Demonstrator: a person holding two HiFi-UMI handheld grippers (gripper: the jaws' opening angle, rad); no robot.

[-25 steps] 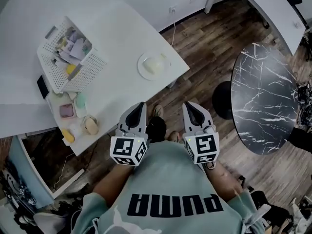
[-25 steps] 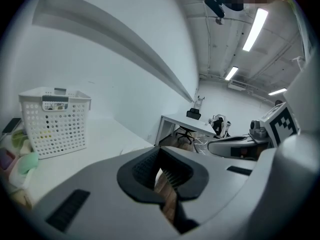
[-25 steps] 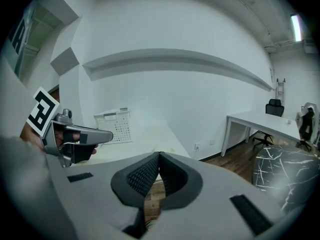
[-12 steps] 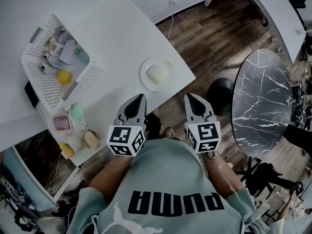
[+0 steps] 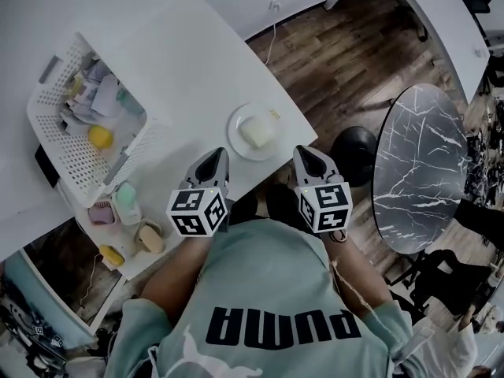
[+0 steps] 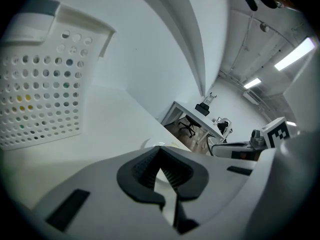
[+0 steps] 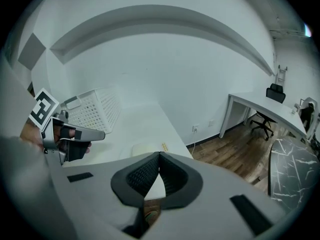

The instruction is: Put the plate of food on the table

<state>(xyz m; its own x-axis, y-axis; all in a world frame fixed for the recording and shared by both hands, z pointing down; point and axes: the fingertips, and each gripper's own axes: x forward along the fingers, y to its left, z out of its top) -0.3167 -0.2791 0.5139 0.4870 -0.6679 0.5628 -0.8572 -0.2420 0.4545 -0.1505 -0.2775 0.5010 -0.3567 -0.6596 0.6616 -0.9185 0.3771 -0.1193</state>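
— White counter (image 5: 189, 69), and the plate of food (image 5: 233, 135) sits on it, close to the near corner edge.

— So is the job done?

— It could be finished or not begun; hard to call. The left gripper (image 5: 214, 156) and right gripper (image 5: 304, 153) hover at the person's chest, just short of the plate. Each has its fingers pressed together on nothing.

— Any room to work?

— Plenty of bare counter lies beyond the plate, and the basket (image 5: 63, 144) stands well off to the left. To the right the edge drops to wood floor (image 5: 346, 61), with the round marble table (image 5: 421, 164) well apart. A nudge that way risks tipping the plate off.
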